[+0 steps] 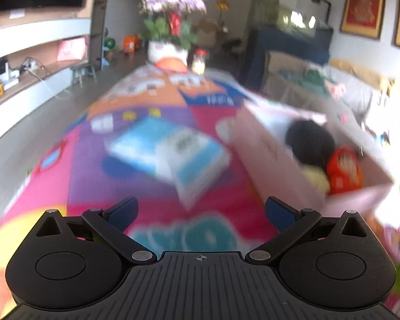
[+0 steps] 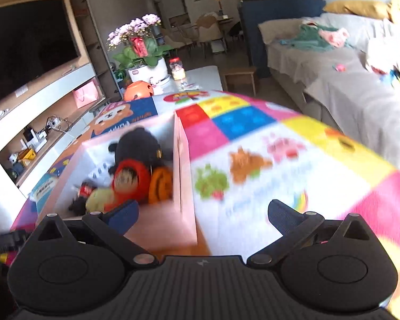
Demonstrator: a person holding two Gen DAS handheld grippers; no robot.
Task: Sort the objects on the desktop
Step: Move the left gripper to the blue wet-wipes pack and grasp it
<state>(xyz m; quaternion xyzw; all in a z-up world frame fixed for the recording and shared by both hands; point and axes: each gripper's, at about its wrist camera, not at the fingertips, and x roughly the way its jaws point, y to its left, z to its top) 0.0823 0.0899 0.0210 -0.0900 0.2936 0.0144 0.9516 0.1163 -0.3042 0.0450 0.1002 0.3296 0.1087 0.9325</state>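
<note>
A pink cardboard box (image 1: 264, 146) stands on the colourful play mat (image 1: 136, 186), right of centre in the left wrist view. It holds a black plush (image 1: 309, 141), a red daruma doll (image 1: 345, 170) and a yellow toy (image 1: 317, 178). A blue-and-white tissue pack (image 1: 170, 152) lies on the mat ahead of my left gripper (image 1: 201, 213), which is open and empty. In the right wrist view the box (image 2: 182, 160) sits left of centre with the black plush (image 2: 138, 144), red doll (image 2: 130, 178) and an orange toy (image 2: 161, 184) inside. My right gripper (image 2: 202, 214) is open and empty beside the box.
A potted orchid (image 2: 138, 50), an orange pumpkin bucket (image 2: 138, 90) and a jar (image 2: 177, 69) stand at the far end. A TV shelf (image 2: 40, 112) runs along the left. A grey sofa (image 2: 346, 80) with clothes lies to the right. Both views are motion-blurred.
</note>
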